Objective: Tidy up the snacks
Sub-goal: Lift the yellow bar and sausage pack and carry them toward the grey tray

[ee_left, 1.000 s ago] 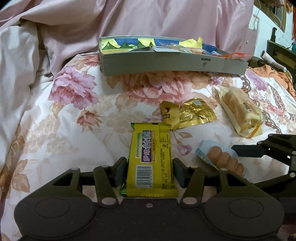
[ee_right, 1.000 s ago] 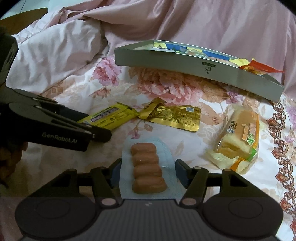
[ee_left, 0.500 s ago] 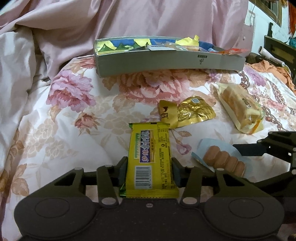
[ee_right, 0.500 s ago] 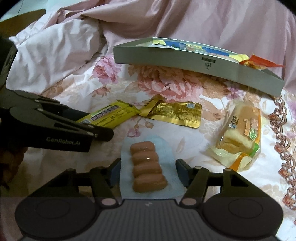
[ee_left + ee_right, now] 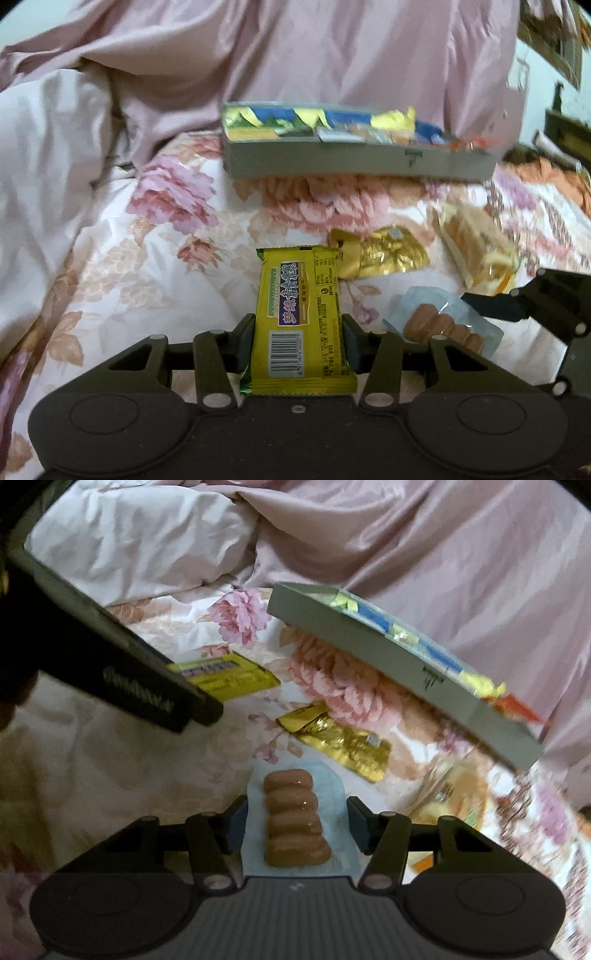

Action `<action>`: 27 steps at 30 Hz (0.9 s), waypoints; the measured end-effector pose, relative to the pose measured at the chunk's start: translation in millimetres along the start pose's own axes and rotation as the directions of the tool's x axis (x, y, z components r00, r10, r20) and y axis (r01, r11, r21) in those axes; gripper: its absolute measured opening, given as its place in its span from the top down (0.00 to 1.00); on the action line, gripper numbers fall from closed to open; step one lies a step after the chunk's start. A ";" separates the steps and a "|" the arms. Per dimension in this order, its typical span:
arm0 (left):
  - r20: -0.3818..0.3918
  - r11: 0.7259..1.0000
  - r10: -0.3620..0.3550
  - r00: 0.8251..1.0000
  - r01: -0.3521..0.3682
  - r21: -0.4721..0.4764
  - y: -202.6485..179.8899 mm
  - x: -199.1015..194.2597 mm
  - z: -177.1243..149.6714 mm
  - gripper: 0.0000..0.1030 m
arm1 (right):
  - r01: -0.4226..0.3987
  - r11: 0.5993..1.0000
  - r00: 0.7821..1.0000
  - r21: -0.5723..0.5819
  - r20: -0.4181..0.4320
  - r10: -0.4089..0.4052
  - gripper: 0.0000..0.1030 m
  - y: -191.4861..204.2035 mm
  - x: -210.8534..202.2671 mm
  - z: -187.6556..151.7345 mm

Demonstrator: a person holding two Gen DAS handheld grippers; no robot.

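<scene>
You have lifted both packs off the bed toward the box (image 5: 354, 166). Your left gripper (image 5: 298, 341) pinches the stiff yellow bar (image 5: 301, 317); your right gripper (image 5: 297, 825) pinches the soft, slippery sausage pack (image 5: 295, 827) by its edges.

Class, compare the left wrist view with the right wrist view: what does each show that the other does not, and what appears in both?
Only the left wrist view shows the barcode face of the yellow wrapped snack bar clamped in the left gripper, plus orange cloth at far right.

Only the right wrist view shows the clear pack of small brown sausages head-on, clamped in the right gripper, and the white quilt.

Both show the long grey cardboard tray of snacks, the gold foil packet, the bagged bread loaf and the floral bedspread.
</scene>
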State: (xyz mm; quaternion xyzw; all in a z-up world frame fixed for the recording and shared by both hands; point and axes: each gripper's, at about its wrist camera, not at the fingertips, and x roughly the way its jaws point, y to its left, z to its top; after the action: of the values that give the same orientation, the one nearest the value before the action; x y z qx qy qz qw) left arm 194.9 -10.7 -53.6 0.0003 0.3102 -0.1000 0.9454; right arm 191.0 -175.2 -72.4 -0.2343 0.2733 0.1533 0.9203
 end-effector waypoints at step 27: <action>0.214 0.991 0.074 0.974 -0.047 -0.128 -32.3 -70.9 27.0 0.52 | 0.191 0.980 0.940 0.060 0.277 -0.201 0.40 -37.0 -65.5 18.1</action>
State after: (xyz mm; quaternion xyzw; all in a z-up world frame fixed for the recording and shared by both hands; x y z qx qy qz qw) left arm 148.7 -30.7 11.8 -0.0591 0.2101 -0.0513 0.9745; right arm 161.4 -207.2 -8.6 -0.2211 0.1172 0.0882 0.9642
